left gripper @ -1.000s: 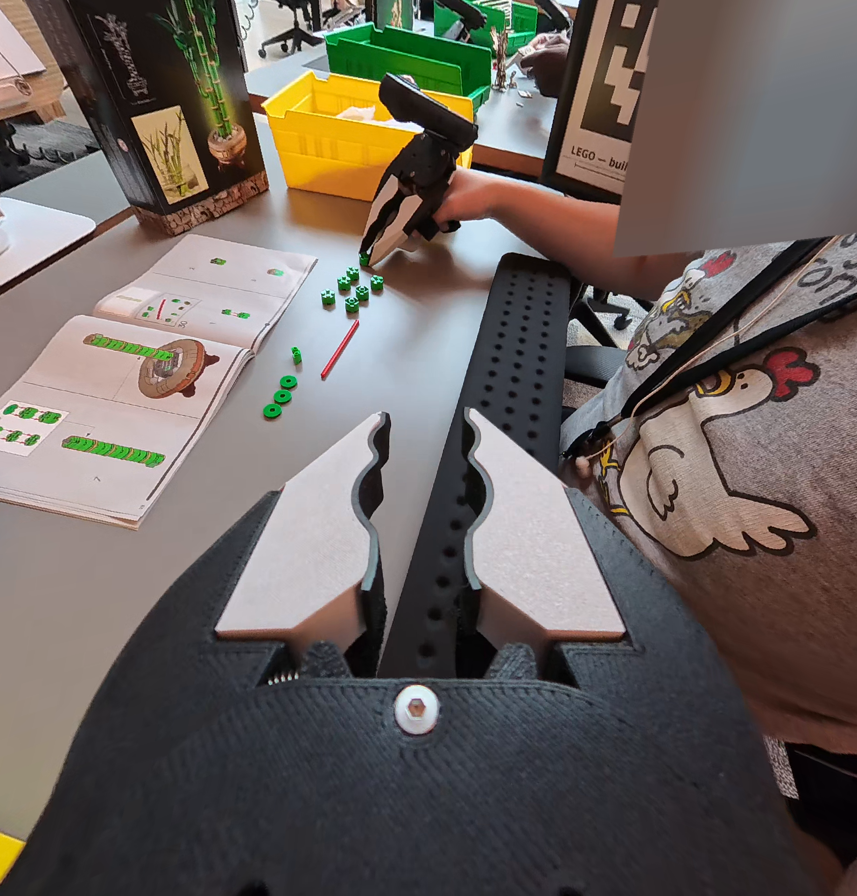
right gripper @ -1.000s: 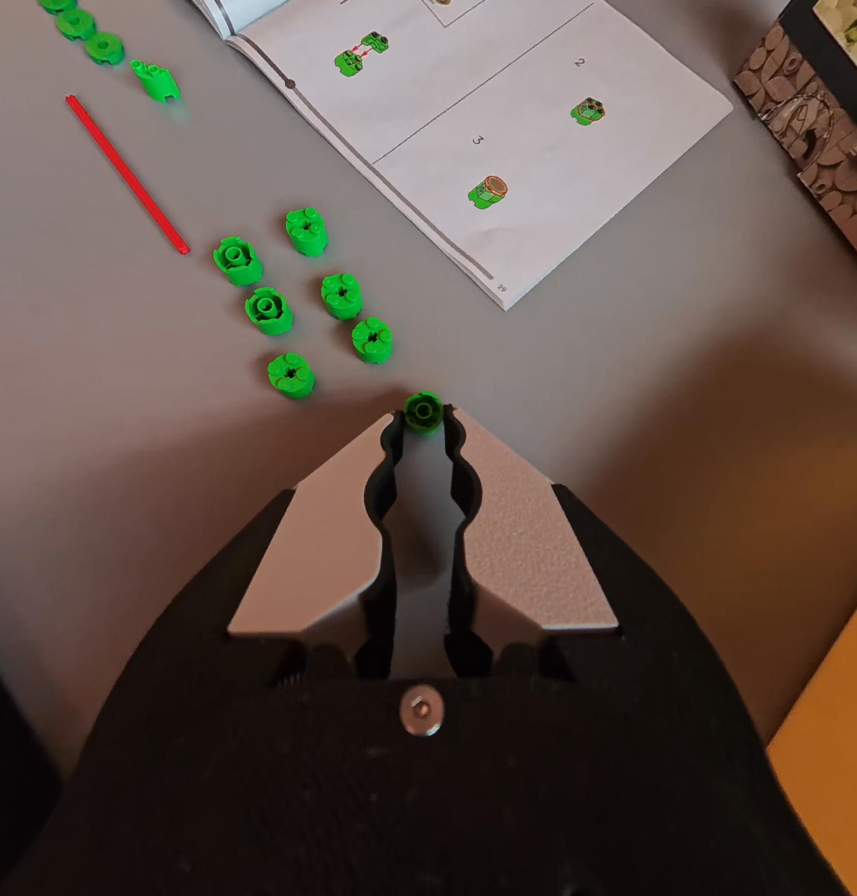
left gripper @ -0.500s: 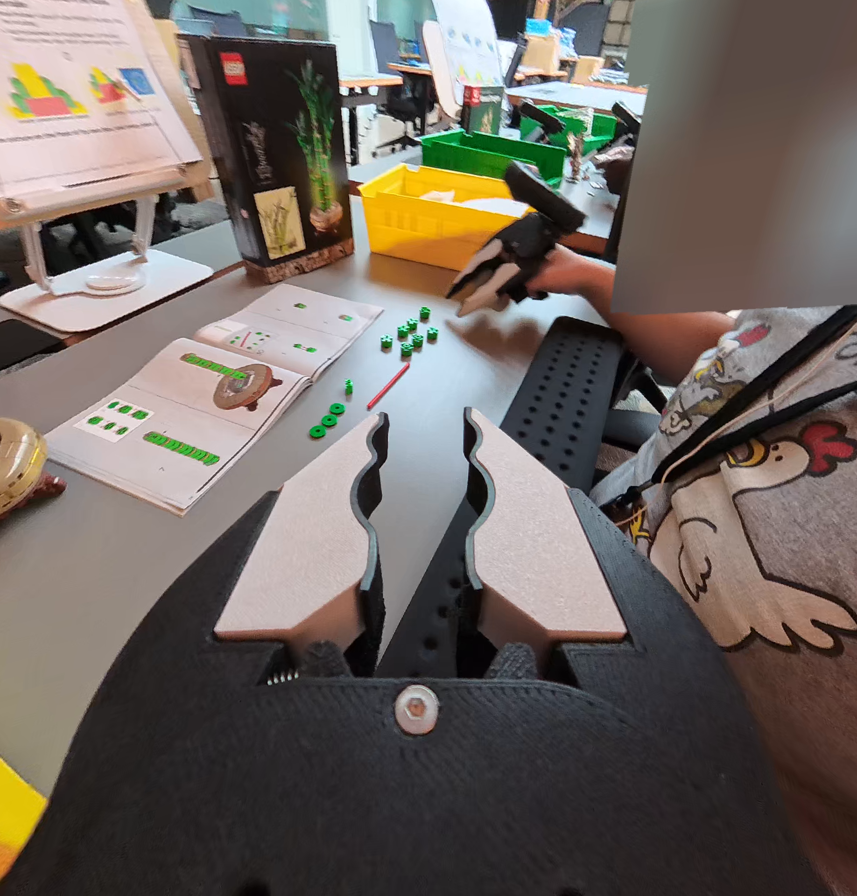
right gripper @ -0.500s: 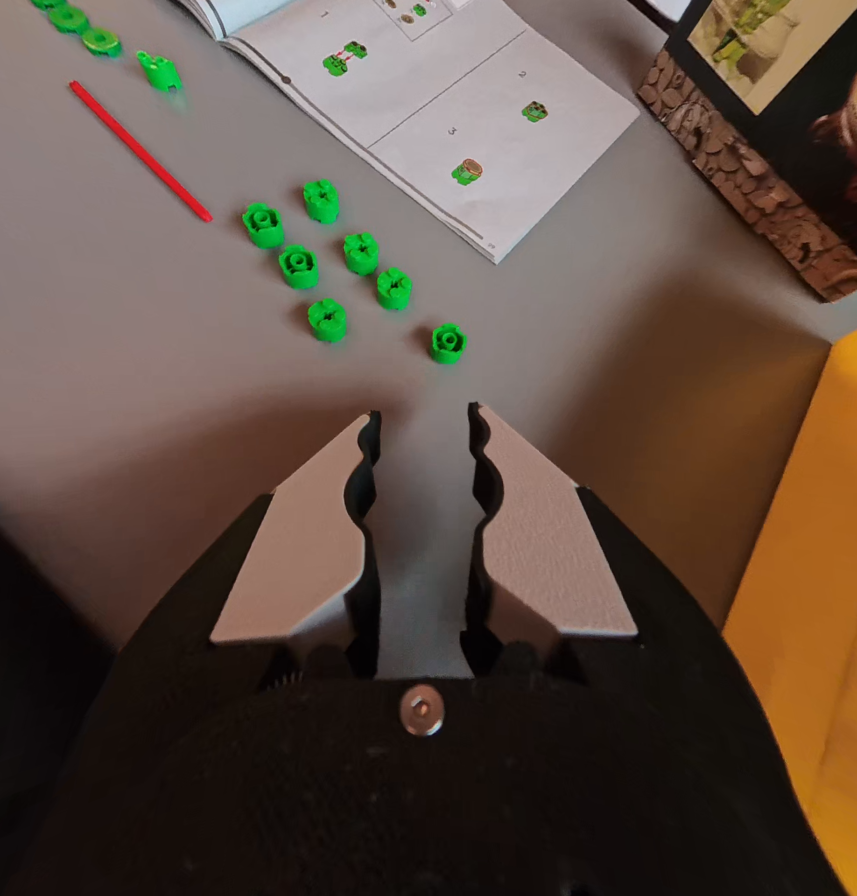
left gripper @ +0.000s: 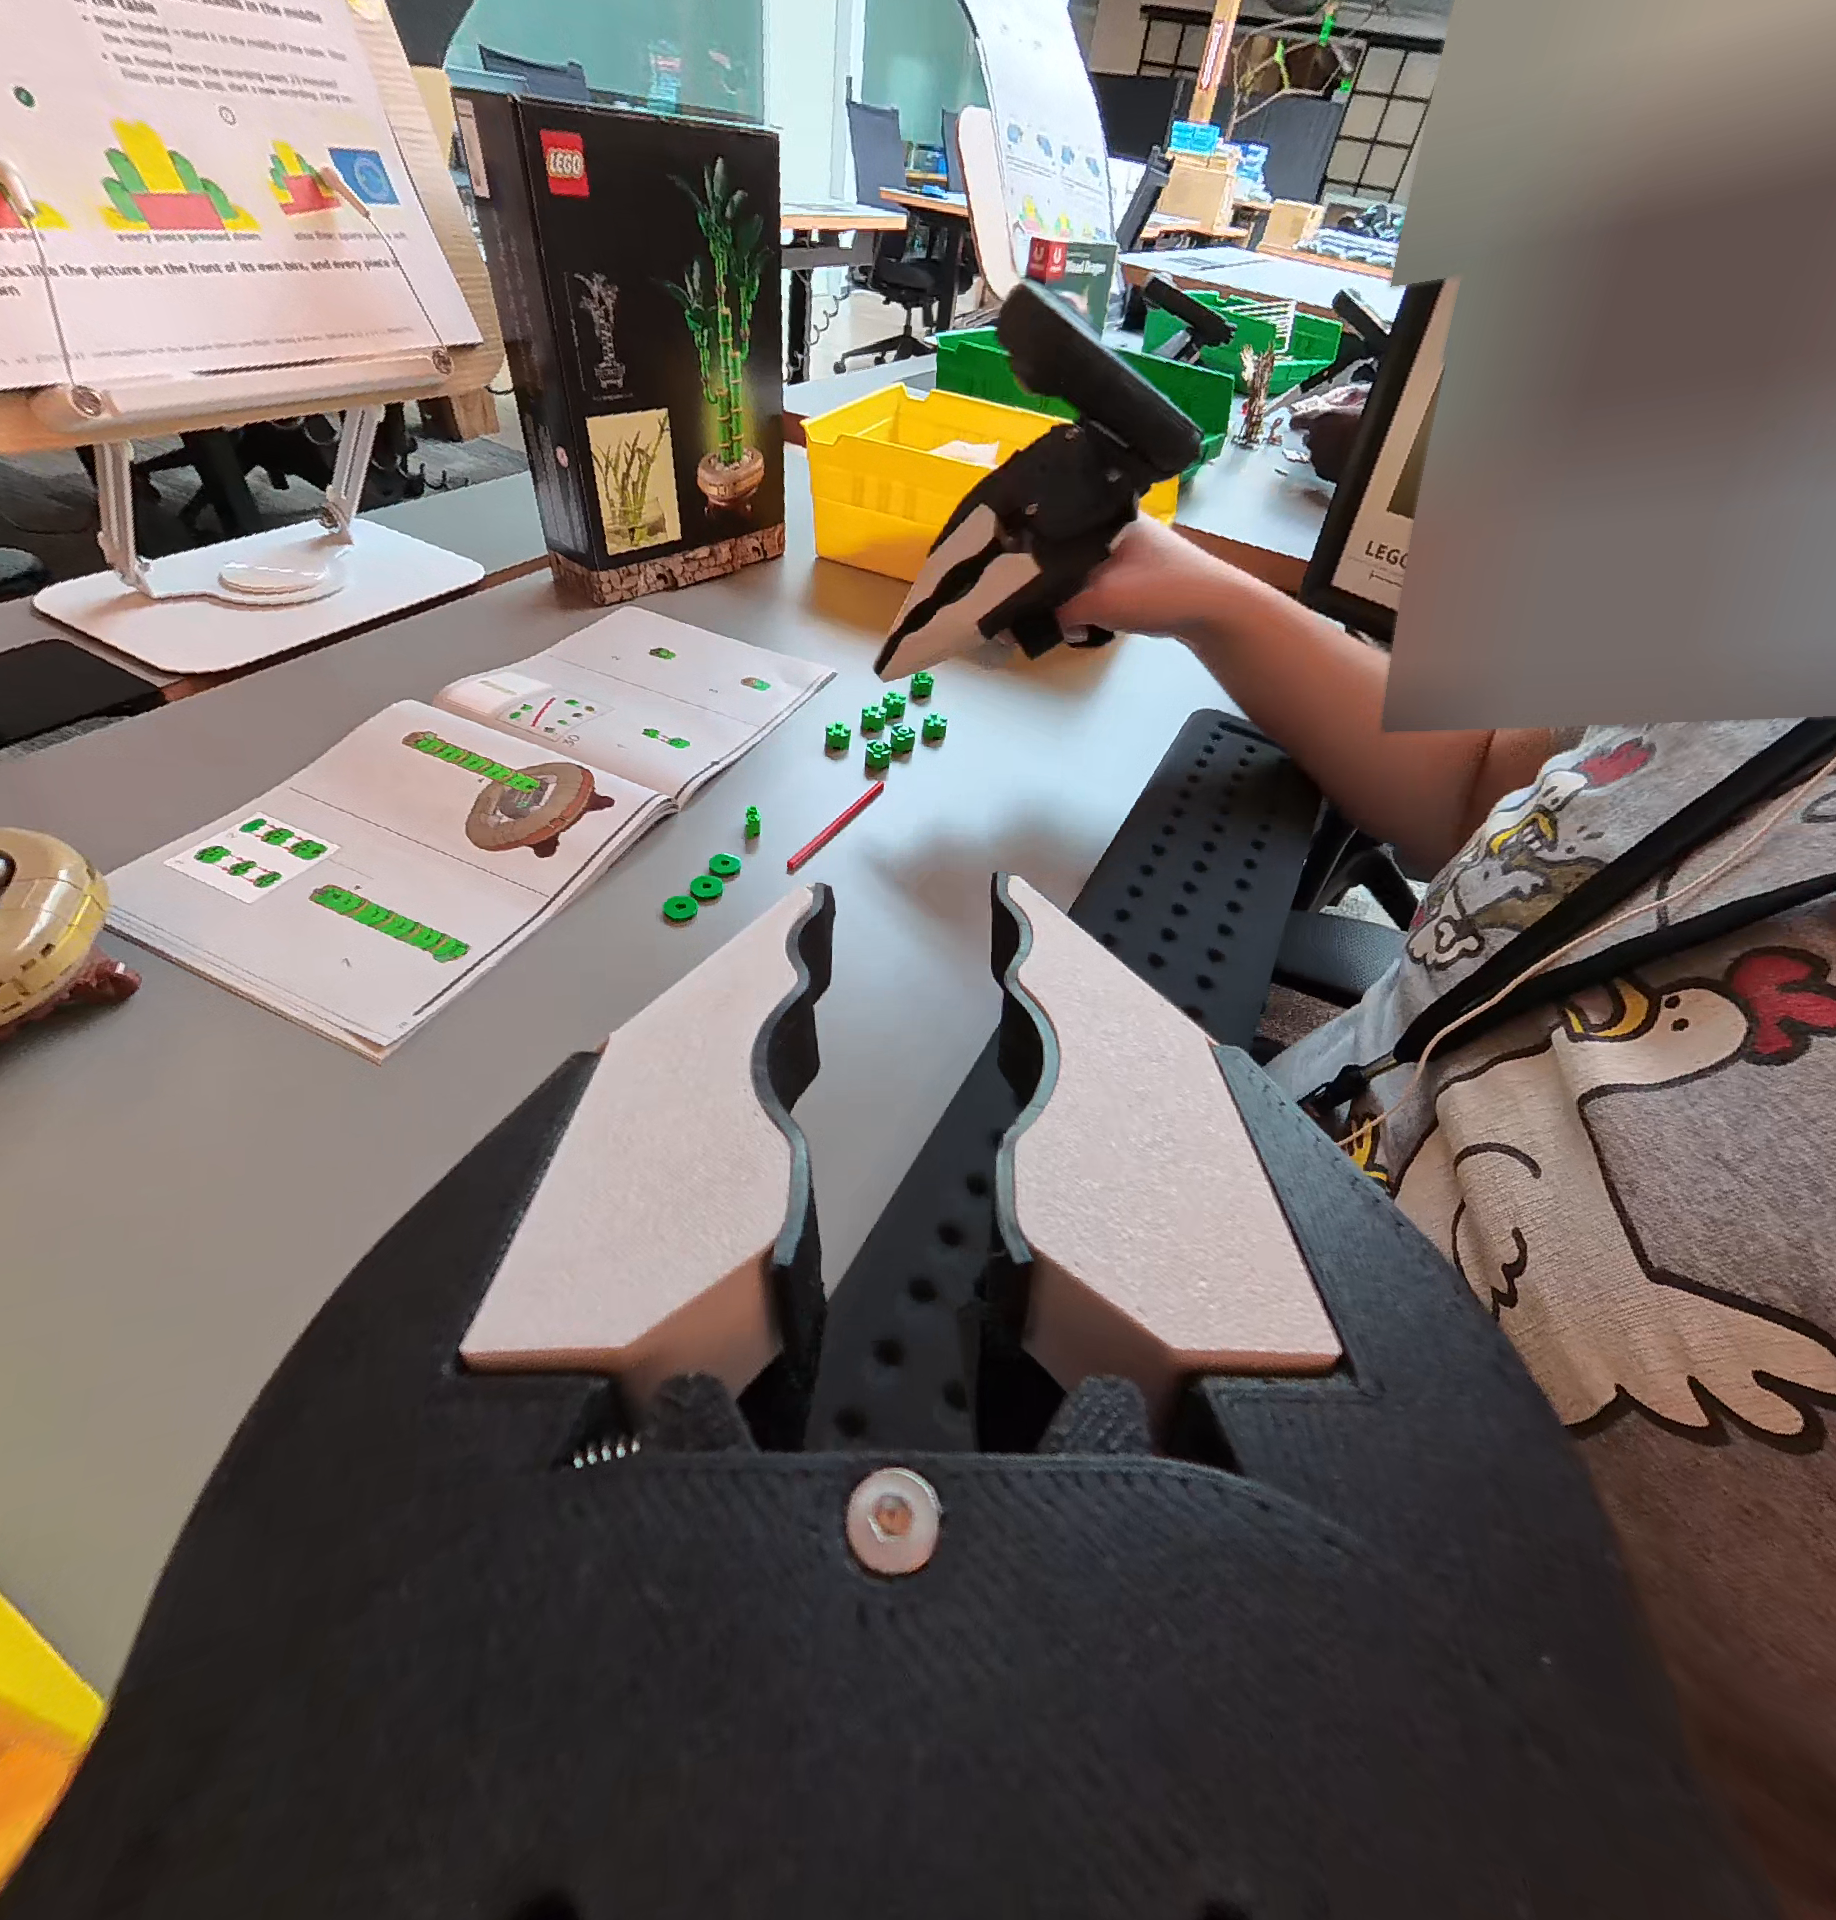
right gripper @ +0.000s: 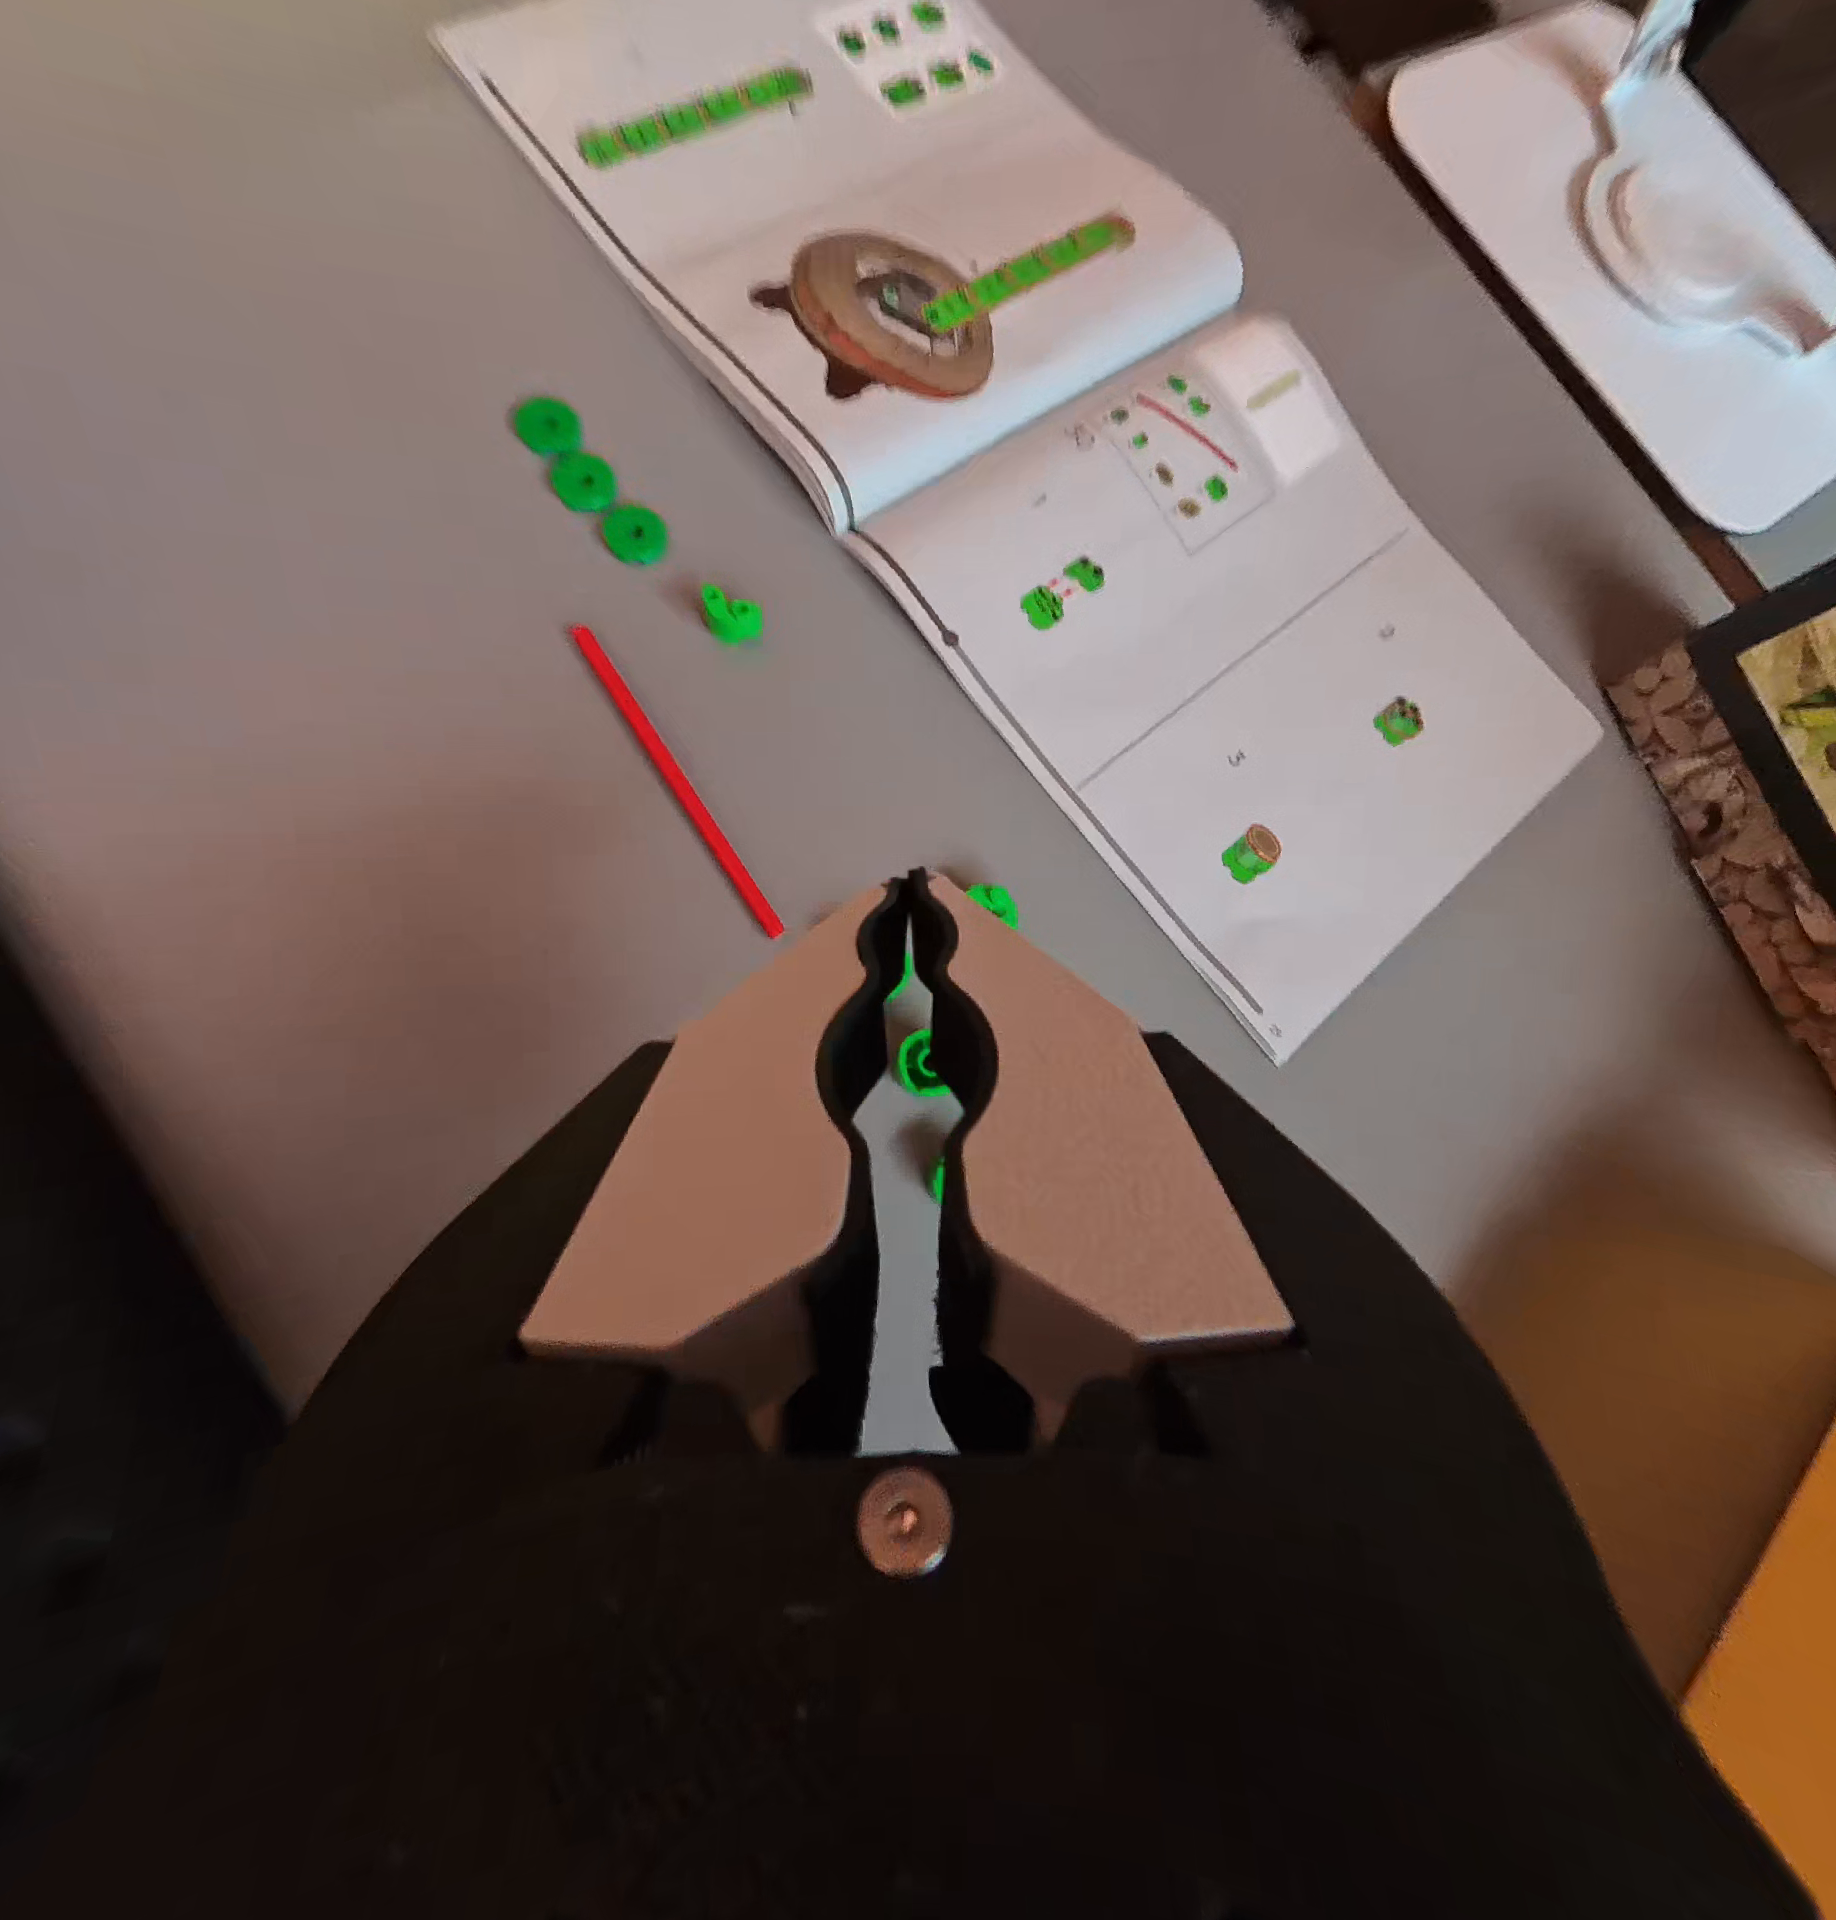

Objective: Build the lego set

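Left gripper [left gripper: 912, 914]: jaws spread, nothing held.
Right gripper [right gripper: 915, 883]: jaws clenched, empty.
Green round bricks [left gripper: 891, 724]: below right jaws.

White document stand [left gripper: 259, 561] with a printed colour sheet [left gripper: 166, 177] clipped on it, upper left of left wrist view. Yellow plastic bin [left gripper: 893, 488] at upper centre, green plastic bins [left gripper: 997, 364] behind it. Black perforated chair armrest [left gripper: 1194, 873] right of centre. Grey T-shirt with chicken print [left gripper: 1620, 1091] and black lanyard [left gripper: 1641, 842] at right. Office chairs [left gripper: 893, 270] far back.
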Demonstrator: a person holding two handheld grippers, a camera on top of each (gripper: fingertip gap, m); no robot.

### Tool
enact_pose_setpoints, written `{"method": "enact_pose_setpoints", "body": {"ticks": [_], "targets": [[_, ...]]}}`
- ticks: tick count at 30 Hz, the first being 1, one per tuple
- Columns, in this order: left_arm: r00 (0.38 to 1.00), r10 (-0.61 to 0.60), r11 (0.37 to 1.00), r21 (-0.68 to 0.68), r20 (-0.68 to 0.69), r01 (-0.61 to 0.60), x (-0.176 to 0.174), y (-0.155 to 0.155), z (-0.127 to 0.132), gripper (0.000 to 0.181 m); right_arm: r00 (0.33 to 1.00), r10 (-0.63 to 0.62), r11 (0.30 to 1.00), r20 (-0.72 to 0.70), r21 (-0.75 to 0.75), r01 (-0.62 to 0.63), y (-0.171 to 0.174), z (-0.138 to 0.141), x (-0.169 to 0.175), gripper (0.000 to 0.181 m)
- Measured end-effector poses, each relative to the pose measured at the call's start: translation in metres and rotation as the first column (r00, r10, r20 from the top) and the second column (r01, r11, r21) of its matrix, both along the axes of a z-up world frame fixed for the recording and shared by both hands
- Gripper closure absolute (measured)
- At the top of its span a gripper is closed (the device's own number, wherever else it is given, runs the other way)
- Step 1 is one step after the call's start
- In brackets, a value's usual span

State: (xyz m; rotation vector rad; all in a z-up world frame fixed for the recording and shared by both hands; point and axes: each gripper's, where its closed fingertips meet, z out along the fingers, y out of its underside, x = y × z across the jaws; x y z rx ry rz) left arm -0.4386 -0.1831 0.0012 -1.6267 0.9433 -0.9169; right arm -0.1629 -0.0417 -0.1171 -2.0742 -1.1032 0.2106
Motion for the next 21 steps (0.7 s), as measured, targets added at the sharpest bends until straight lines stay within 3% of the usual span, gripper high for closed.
{"method": "enact_pose_setpoints", "body": {"ticks": [3, 7, 9, 12, 15, 21], "targets": [[1.0, 0.005, 1.0, 0.006, -0.014, -0.005, -0.004, -0.005, -0.002, 0.152, 0.998, -0.066, 0.998, -0.023, -0.012, 0.066, -0.001, 0.005, 0.021, 0.181], [1.0, 0.002, 1.0, -0.006, -0.017, -0.002, -0.009, -0.007, -0.003, 0.152, 0.97, -0.244, 0.967, 0.013, -0.07, 0.244, -0.007, -0.006, 0.082, 0.181], [1.0, -0.004, 1.0, -0.005, -0.019, 0.004, -0.01, -0.005, -0.003, 0.152, 0.969, -0.246, 0.966, -0.034, -0.089, 0.243, -0.016, -0.005, 0.081, 0.181], [1.0, -0.02, 1.0, -0.002, -0.014, 0.02, -0.006, -0.002, -0.003, 0.153, 0.99, -0.112, 0.991, -0.087, -0.081, 0.105, -0.039, 0.002, 0.036, 0.181], [0.999, -0.043, 0.999, 0.004, -0.002, 0.043, 0.001, 0.0, -0.001, 0.153, 0.999, -0.031, 0.998, 0.018, -0.051, 0.032, -0.057, -0.004, 0.016, 0.181], [0.998, -0.056, 0.998, 0.01, -0.028, 0.056, 0.005, -0.003, -0.003, 0.153, 0.976, -0.181, 0.969, 0.124, -0.149, 0.198, -0.063, -0.019, 0.085, 0.181]]}}
